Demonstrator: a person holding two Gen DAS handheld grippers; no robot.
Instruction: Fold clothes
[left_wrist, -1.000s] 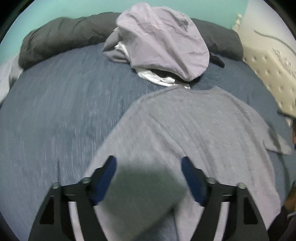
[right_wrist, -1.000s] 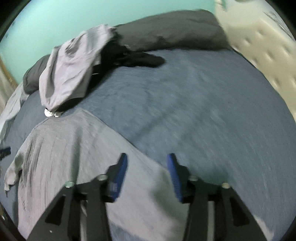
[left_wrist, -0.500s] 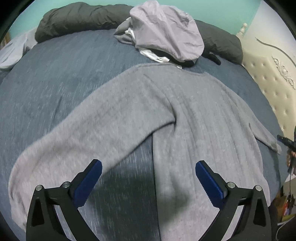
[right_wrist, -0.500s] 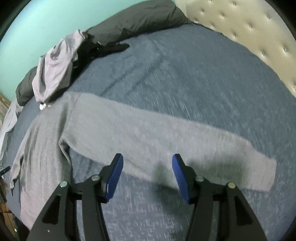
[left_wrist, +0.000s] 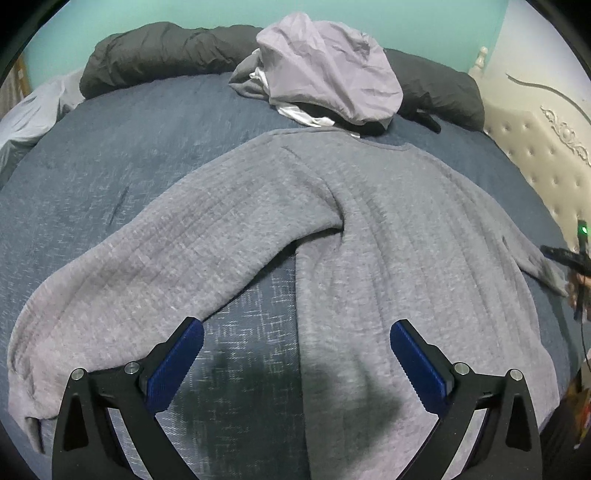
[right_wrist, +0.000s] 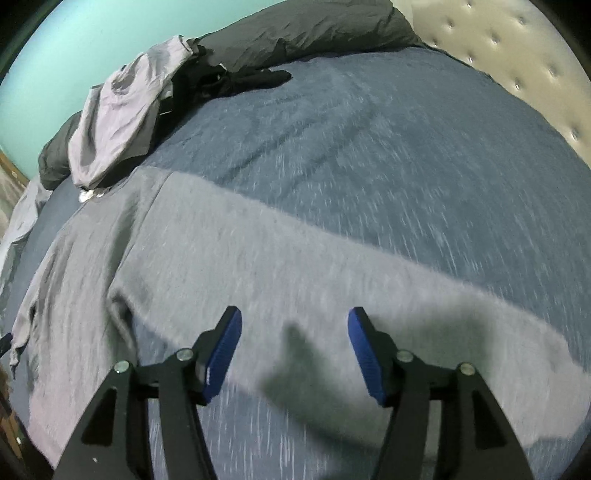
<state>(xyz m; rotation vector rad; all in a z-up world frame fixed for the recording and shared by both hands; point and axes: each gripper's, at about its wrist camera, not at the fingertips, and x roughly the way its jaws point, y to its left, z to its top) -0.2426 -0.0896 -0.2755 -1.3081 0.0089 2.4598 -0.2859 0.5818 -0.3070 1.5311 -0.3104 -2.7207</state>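
Left wrist view. The left gripper stood at its widest, nothing between its blue pads, above the bed. The grey sweater lay flat, neck toward the top of the frame, body running down the centre and right. One sleeve ran from the centre to the lower left, its cuff at the lower left edge. The body's side edge passed down between the pads, so this gripper sat nearer the body than that cuff. A pile of clothes lay at top centre, just beyond the neck, against a dark pillow.

Right wrist view. The right gripper had its jaws partly apart and opening, nothing pinched, with the other sleeve directly under its pads. That sleeve's long axis ran from the shoulder at centre left to the cuff at lower right, crossing the gripper's line. The sweater's body filled the left of the frame. Judged from this, the right hand was the nearer to a sleeve, mid-length, and the fold would likely carry it leftward over the body.
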